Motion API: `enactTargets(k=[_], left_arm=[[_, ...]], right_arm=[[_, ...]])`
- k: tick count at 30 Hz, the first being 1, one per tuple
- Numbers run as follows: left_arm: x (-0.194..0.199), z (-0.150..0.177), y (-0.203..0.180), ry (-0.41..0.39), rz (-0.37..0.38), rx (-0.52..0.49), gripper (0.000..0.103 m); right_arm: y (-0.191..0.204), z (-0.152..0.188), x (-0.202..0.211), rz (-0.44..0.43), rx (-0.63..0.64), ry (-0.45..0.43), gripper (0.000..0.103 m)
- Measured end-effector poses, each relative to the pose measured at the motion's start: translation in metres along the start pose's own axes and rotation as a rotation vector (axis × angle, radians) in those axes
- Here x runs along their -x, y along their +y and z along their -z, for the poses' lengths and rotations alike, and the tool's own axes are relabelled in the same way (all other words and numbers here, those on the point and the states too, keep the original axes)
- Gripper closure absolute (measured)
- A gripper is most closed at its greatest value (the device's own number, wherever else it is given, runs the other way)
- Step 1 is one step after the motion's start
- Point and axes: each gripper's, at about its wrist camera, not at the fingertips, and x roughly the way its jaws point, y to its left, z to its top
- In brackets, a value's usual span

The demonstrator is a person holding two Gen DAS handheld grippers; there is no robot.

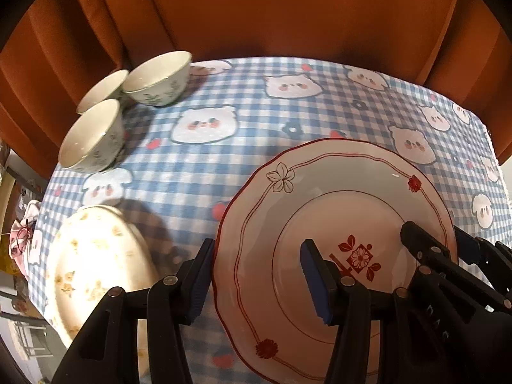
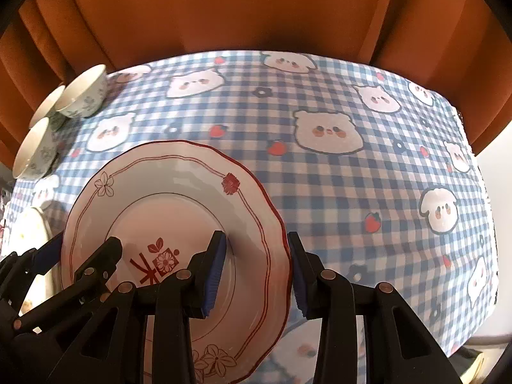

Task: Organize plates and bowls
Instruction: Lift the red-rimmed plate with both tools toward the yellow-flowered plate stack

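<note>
A white plate with a red wavy rim and red flower marks [image 1: 336, 192] [image 2: 179, 176] hangs tilted a little above the checked tablecloth, carried between both grippers. My left gripper [image 1: 260, 280] is shut on its left rim, one pad outside and one inside the dish. My right gripper [image 2: 256, 275] is shut on the opposite rim in the same way. Each wrist view also shows the other gripper across the plate: the right gripper [image 1: 441, 243] and the left gripper [image 2: 80, 252]. Three pale floral bowls stand together at the far left, the nearest of them [image 1: 92, 134] [image 2: 35, 147] beside a second bowl [image 1: 156, 76] [image 2: 83, 92].
A cream plate with yellow flowers [image 1: 96, 265] [image 2: 28, 230] lies on the cloth at the near left, in sunlight. The blue checked tablecloth [image 2: 368, 192] with bear faces stretches bare to the right. An orange curtain [image 1: 272, 16] hangs close behind the table's far edge.
</note>
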Motion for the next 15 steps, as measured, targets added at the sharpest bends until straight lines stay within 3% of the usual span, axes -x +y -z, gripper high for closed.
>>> enactTargets(k=[15], left_arm=[[0.032, 0.017, 0.100, -0.038, 0.038, 0.028, 0.049]], right_arm=[[0.098, 0.011, 0.045, 0.017, 0.021, -0.059, 0.061]])
